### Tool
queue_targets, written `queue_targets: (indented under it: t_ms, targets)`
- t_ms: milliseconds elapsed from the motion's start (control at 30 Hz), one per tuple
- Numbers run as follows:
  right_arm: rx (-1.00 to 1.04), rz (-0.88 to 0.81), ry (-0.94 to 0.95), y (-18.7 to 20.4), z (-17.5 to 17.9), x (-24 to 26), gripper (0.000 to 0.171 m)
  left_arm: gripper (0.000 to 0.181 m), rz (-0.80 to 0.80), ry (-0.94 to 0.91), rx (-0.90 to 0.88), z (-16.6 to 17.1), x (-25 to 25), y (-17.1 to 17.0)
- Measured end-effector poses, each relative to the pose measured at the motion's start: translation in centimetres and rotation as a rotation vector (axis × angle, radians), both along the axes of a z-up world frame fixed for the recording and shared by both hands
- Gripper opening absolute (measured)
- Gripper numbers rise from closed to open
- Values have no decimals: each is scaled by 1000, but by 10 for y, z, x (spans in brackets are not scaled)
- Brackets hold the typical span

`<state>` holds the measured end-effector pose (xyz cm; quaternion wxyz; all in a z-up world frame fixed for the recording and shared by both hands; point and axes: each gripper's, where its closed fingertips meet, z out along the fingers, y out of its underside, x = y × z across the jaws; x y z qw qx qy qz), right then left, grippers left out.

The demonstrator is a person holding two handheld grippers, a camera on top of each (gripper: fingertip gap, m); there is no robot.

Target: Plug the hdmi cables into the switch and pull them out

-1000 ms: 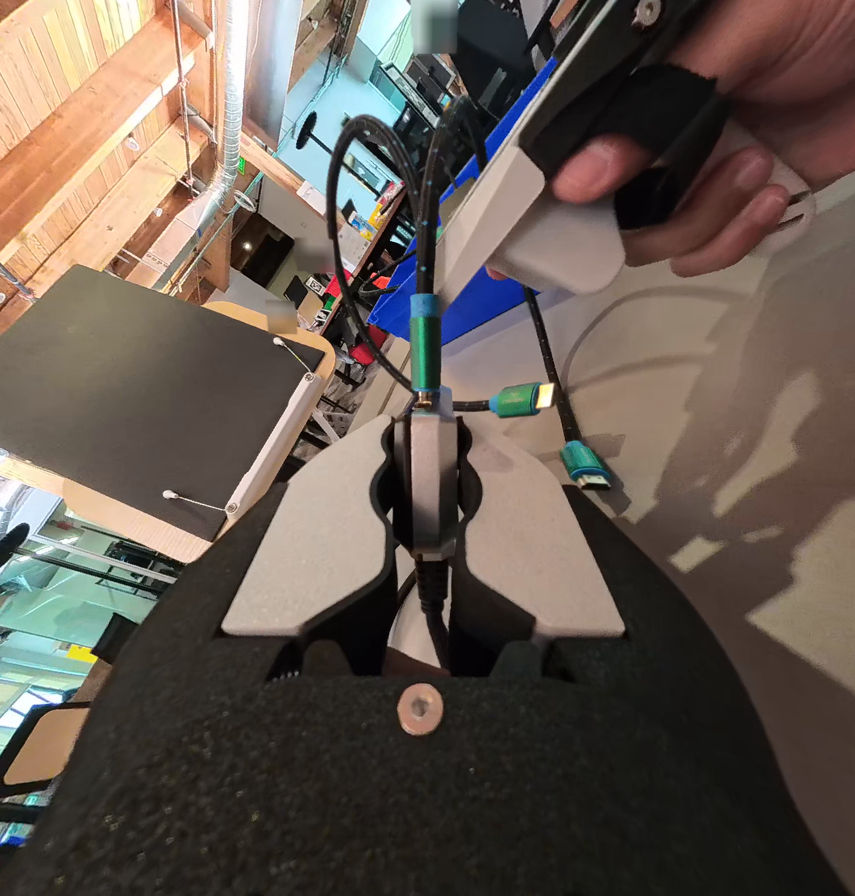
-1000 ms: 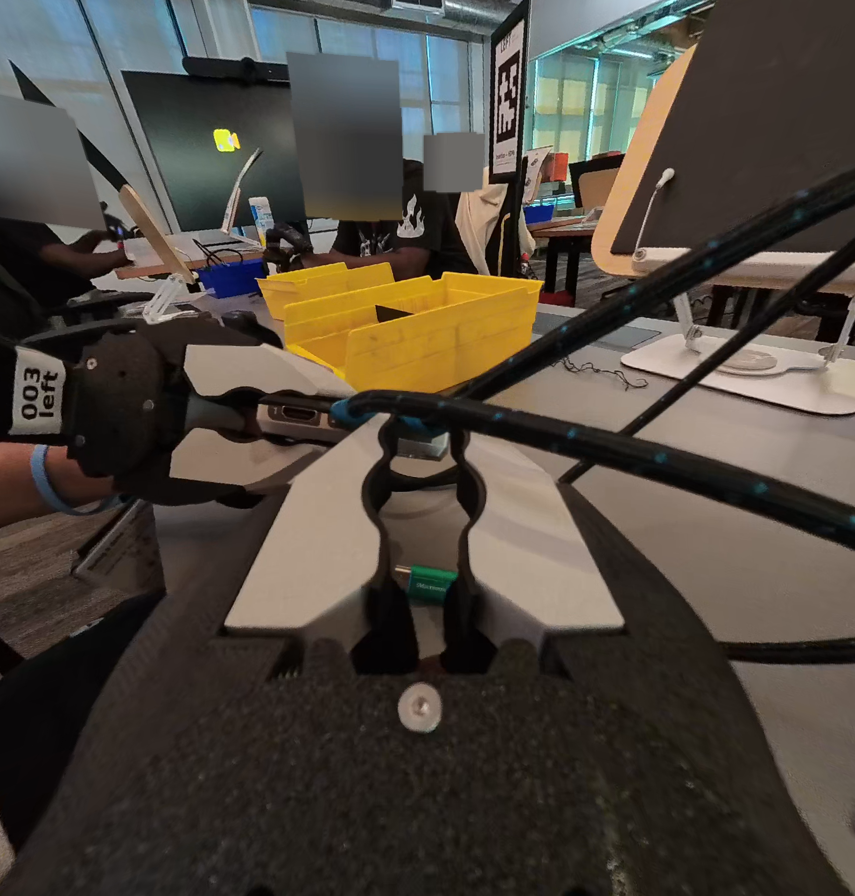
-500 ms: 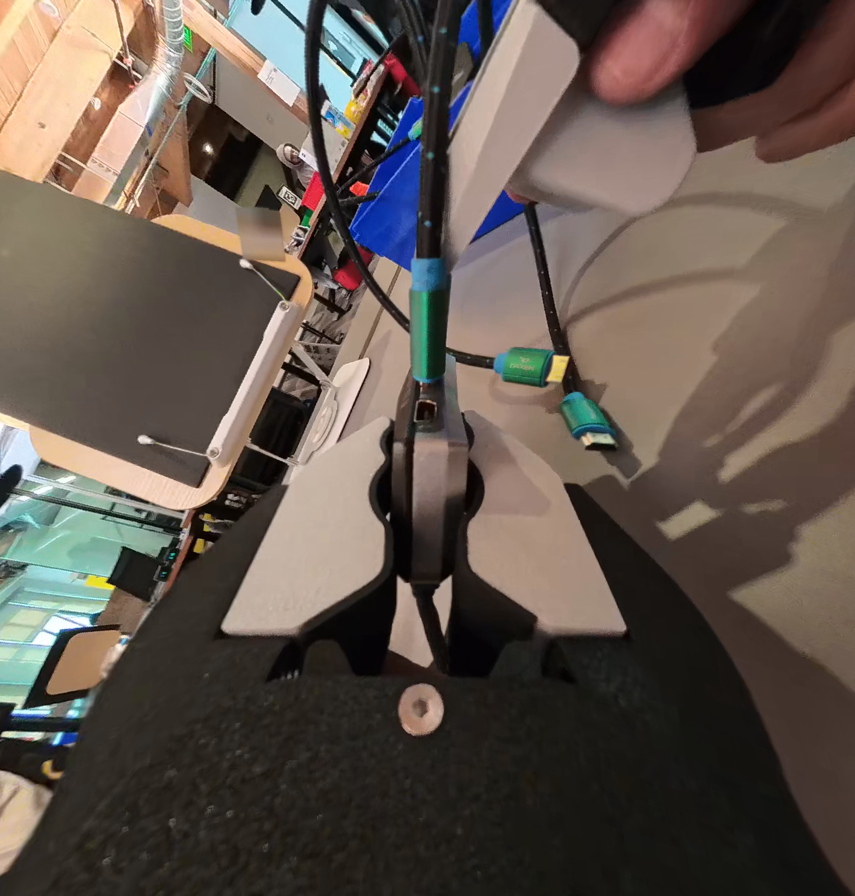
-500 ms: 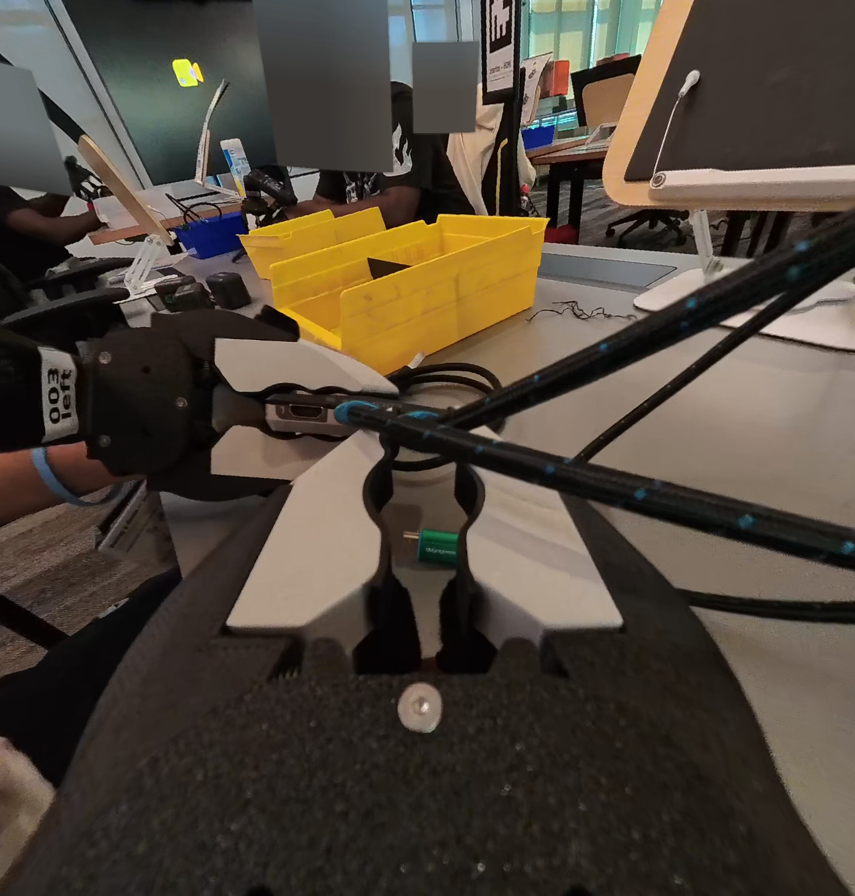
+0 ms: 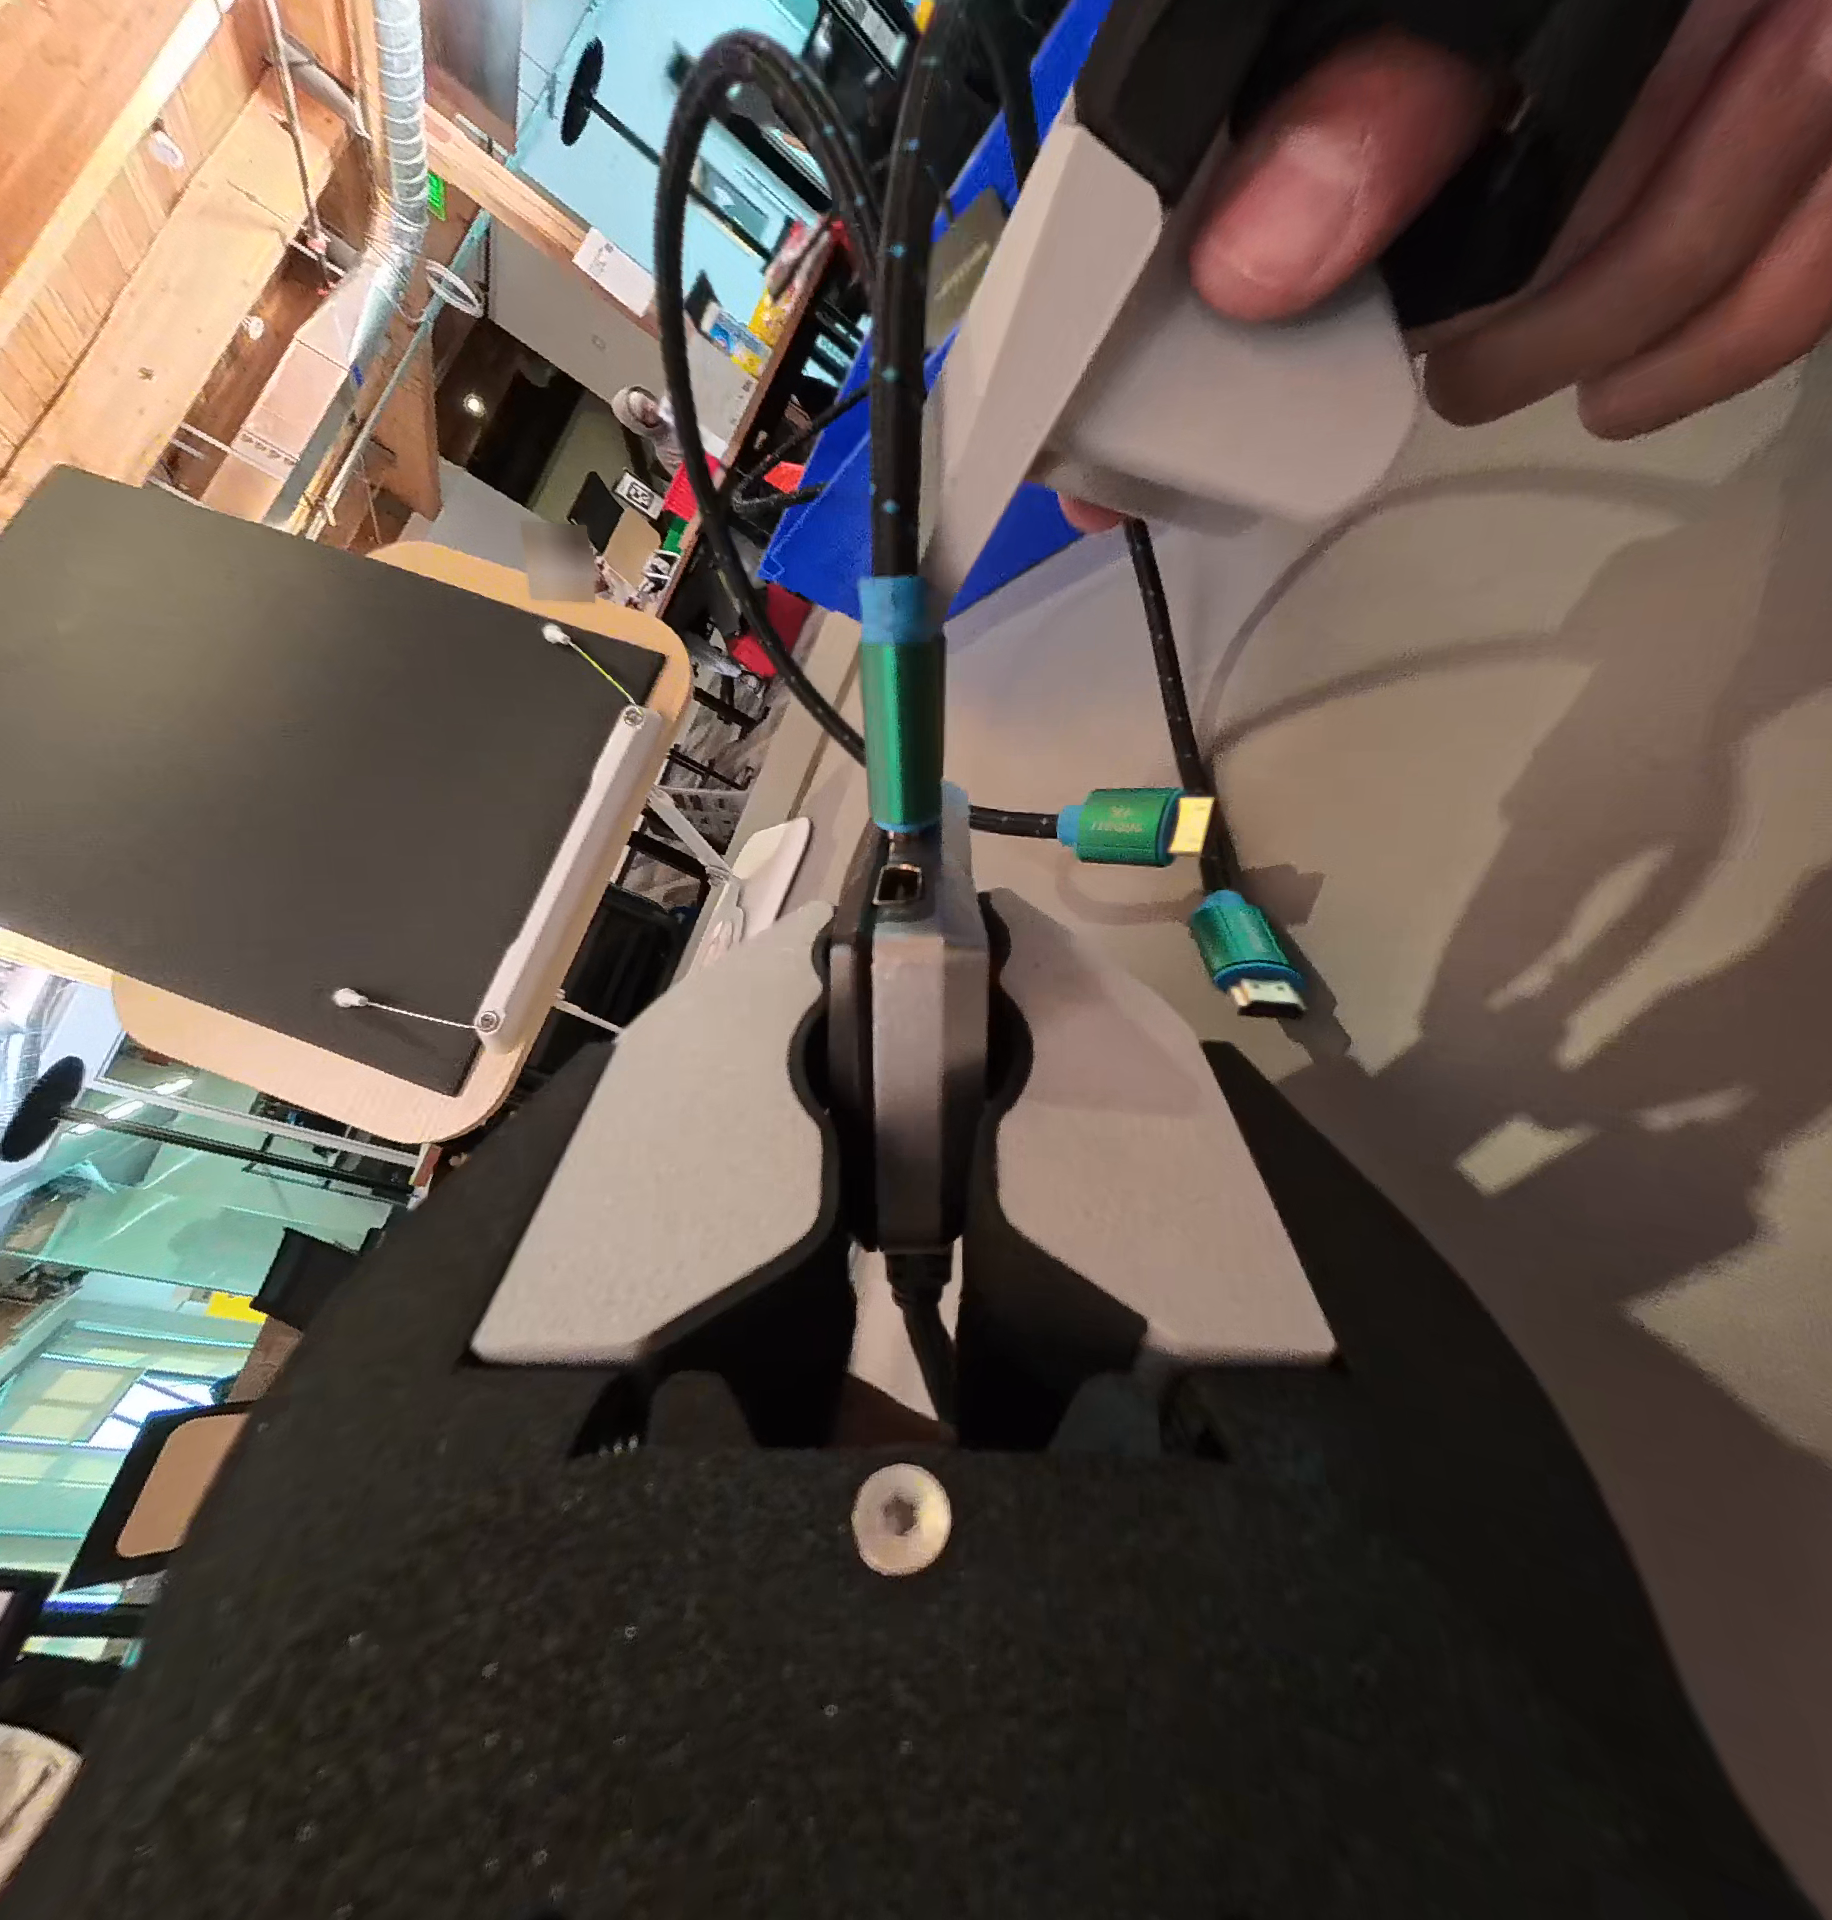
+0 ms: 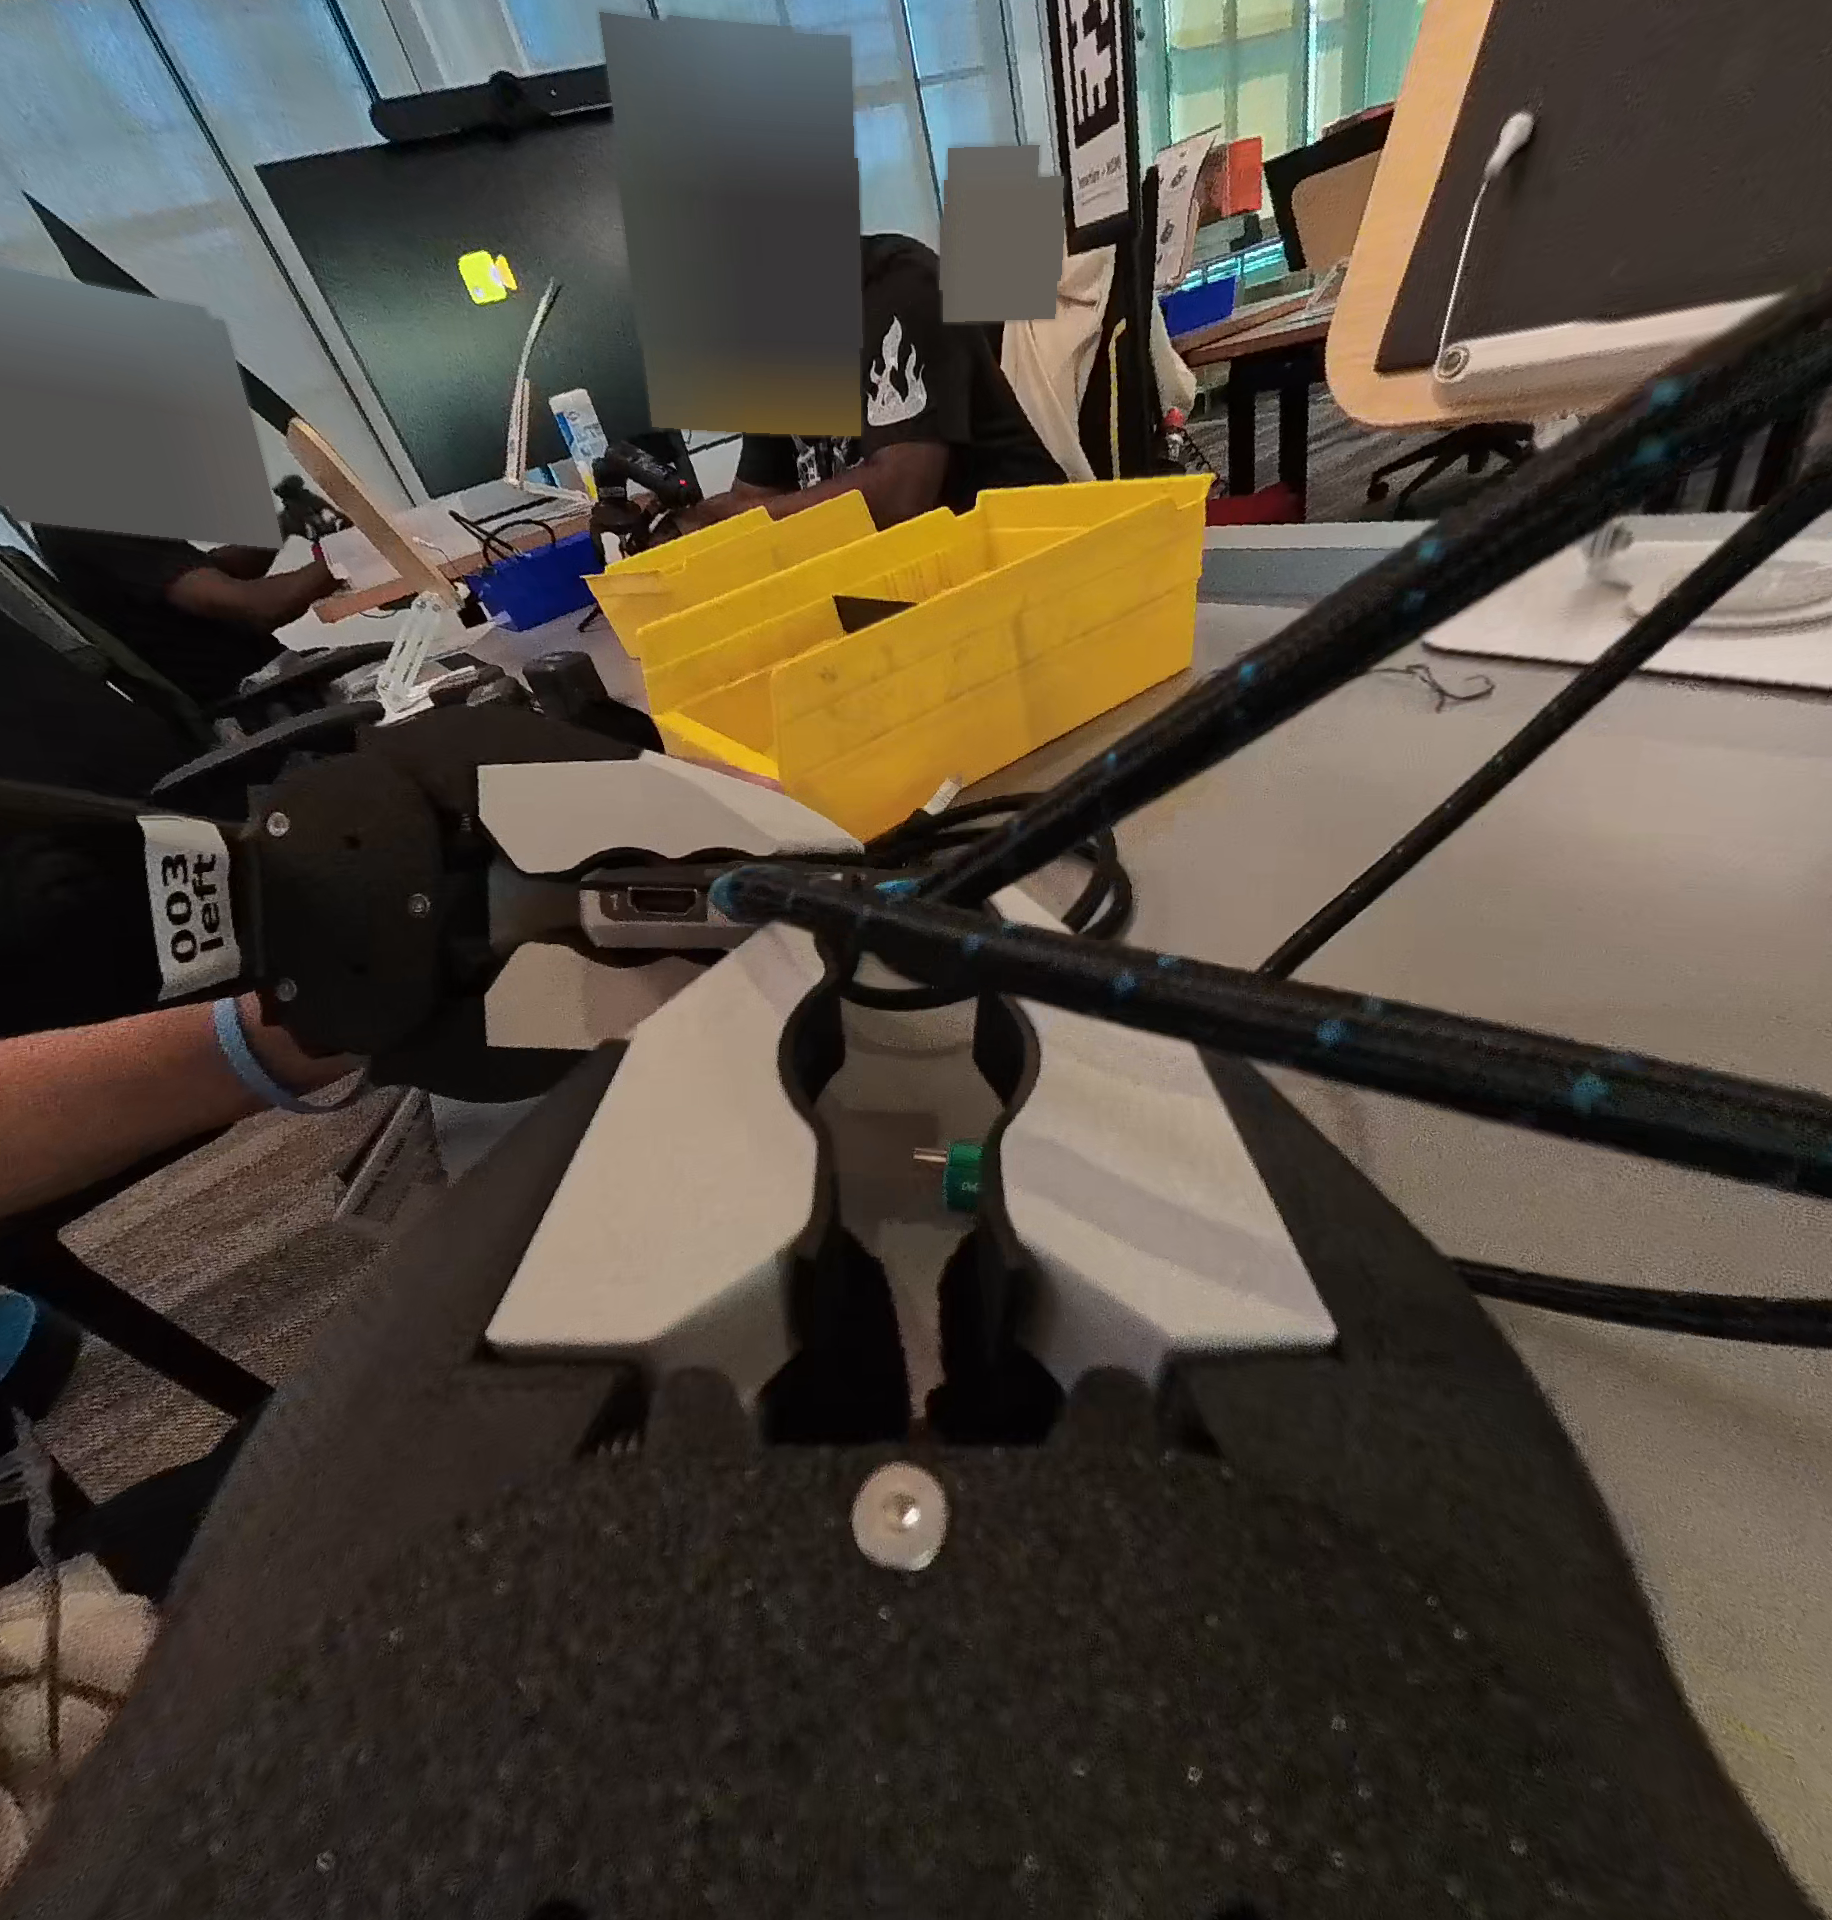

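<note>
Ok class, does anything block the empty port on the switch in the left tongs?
Nothing visible does. The empty port on the switch is uncovered; the green plug meets the switch beside it, not across it.

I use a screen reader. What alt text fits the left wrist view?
The left tongs clamp a grey HDMI switch with a green-shelled cable plug at its top port. Two loose green plugs lie on the grey table.
</note>
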<state>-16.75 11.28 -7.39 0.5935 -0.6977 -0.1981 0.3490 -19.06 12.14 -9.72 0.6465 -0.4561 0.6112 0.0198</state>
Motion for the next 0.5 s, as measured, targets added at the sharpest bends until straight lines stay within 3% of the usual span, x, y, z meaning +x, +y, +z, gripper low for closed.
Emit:
queue_targets:
  t_ms: [233,333,500]
  targets:
    - [-37,-31,0,8,-4,2,18,21,6,-10,-82,-7,0,10]
    - [-20,-41,26,16,5,2,19,22,-31,-119,-200,2,0,18]
    - [-6,93,59,-2,18,19,37,22,-43,-366,-451,38,-23,34]
